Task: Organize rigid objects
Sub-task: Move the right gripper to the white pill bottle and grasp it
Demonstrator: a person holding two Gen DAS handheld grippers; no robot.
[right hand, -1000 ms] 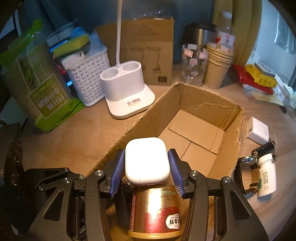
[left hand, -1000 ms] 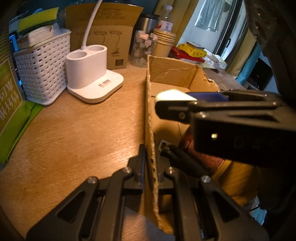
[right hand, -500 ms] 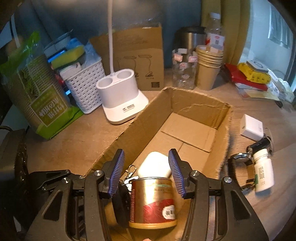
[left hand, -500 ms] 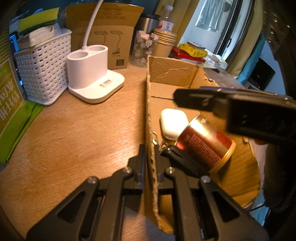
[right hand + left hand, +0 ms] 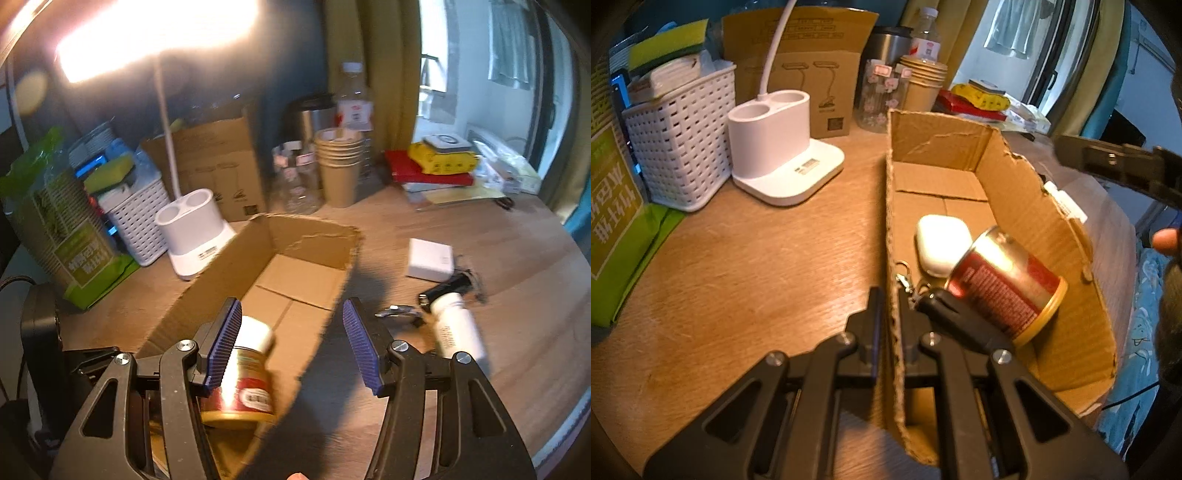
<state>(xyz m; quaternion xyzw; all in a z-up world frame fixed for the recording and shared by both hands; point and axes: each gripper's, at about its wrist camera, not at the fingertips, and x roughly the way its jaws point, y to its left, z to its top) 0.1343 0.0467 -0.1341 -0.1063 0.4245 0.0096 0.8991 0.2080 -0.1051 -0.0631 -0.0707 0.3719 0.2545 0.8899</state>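
An open cardboard box (image 5: pixel 1027 184) lies on the wooden table. Inside it lie a white earbud case (image 5: pixel 942 238), a red and gold can (image 5: pixel 1004 282) on its side and a black car key (image 5: pixel 956 317) with a key ring. My left gripper (image 5: pixel 892 302) is shut on the box's left wall. My right gripper (image 5: pixel 291 338) is open and empty, above the box's right wall (image 5: pixel 332 295); the can (image 5: pixel 240 384) and case (image 5: pixel 255 330) show beside its left finger. A white bottle (image 5: pixel 456 326), a white charger (image 5: pixel 430 258) and a black key fob (image 5: pixel 448 286) lie on the table to the right.
A white lamp base (image 5: pixel 779 151), a white basket (image 5: pixel 683 136), a green package (image 5: pixel 613 206), a brown carton (image 5: pixel 809 74), a glass jar (image 5: pixel 882 96) and stacked paper cups (image 5: pixel 923 85) stand behind the box. Red and yellow packs (image 5: pixel 432 162) lie at the back right.
My right gripper let the earbud case go into the box, opened, then lifted and moved right out of the box. My left gripper has kept its hold on the box wall.
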